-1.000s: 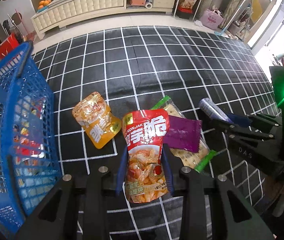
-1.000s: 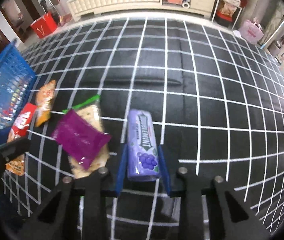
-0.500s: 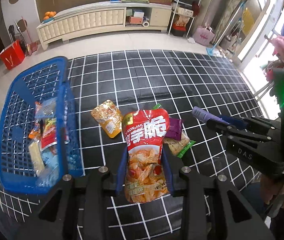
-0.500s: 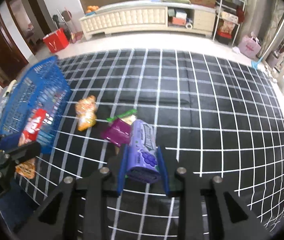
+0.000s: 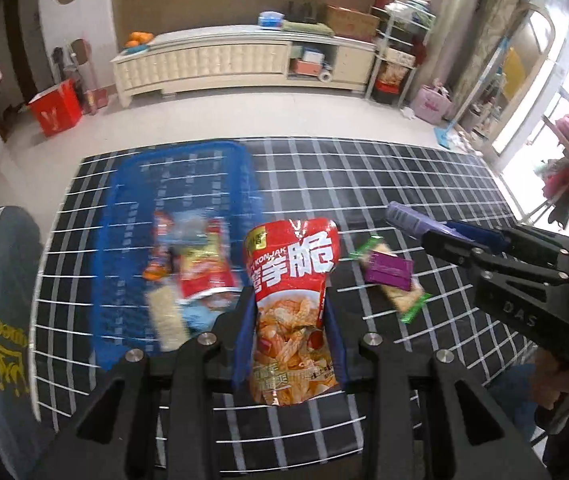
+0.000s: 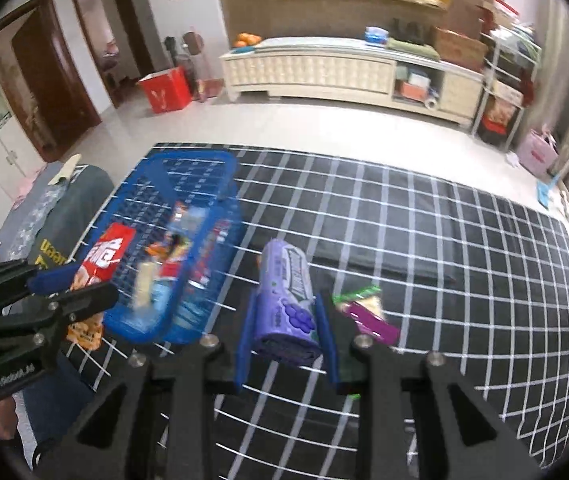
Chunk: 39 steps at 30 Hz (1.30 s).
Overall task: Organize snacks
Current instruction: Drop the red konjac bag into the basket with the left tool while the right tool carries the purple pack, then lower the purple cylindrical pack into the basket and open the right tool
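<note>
A red snack pouch is gripped by the left tool beside the blue basket, while a purple candy roll is clamped in the right tool above the checked tabletop.

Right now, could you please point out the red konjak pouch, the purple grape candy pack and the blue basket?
red konjak pouch (image 5: 290,264): left wrist view, its printed front.
purple grape candy pack (image 6: 286,300): right wrist view, its top face.
blue basket (image 6: 188,158): right wrist view, its far rim.

Both snack-holding hand-held grippers higher.
</note>
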Motion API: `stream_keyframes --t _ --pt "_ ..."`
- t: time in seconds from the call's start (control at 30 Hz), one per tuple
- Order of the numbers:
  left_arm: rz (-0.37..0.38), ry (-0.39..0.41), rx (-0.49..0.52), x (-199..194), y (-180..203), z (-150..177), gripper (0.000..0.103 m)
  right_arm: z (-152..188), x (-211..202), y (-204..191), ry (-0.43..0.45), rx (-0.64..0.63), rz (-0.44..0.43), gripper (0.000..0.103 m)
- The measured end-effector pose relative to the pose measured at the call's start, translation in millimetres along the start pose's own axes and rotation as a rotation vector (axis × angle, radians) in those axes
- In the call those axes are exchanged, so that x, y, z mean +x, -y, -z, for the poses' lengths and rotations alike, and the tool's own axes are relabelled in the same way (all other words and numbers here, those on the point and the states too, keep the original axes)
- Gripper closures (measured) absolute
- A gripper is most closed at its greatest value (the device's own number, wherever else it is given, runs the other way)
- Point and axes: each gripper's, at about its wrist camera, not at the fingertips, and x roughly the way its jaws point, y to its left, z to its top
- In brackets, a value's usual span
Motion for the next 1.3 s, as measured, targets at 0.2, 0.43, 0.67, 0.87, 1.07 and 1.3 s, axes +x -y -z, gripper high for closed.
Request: stream_keyframes --t 0.2,0.43,0.67,0.87,1.07,1.3 --pt "-0.028 -0.014 -0.058 -6.1 -47.9 -1.0 0.072 -19.4 23.0 -45.9 0.004 -0.049 -0.057 0.069" --pt "-0.042 -0.059 -0.065 7.0 -86.4 -7.1 0.072 -35.0 49.7 -80.0 -0.016 -0.108 -0.087 0.069" --pt "-0.021 -0.113 -0.096 45.5 -110.4 -12.9 0.071 -41.3 77.3 -86.9 -0.053 -0.115 -0.088 0.069" --pt "-0.015 -0.163 -0.117 66.0 -115.0 -13.1 0.060 -40.0 88.7 -81.7 -0.081 -0.107 -0.074 0.069" --pt "-0.024 -0.149 -0.088 58.9 -116.1 -13.6 0.057 -38.4 83.6 -82.3 -0.083 -0.104 -0.068 0.069" --pt "-0.063 -0.090 -0.078 36.8 -127.7 -12.9 0.054 -43.7 84.9 -100.2 -0.088 -0.140 -0.076 0.069"
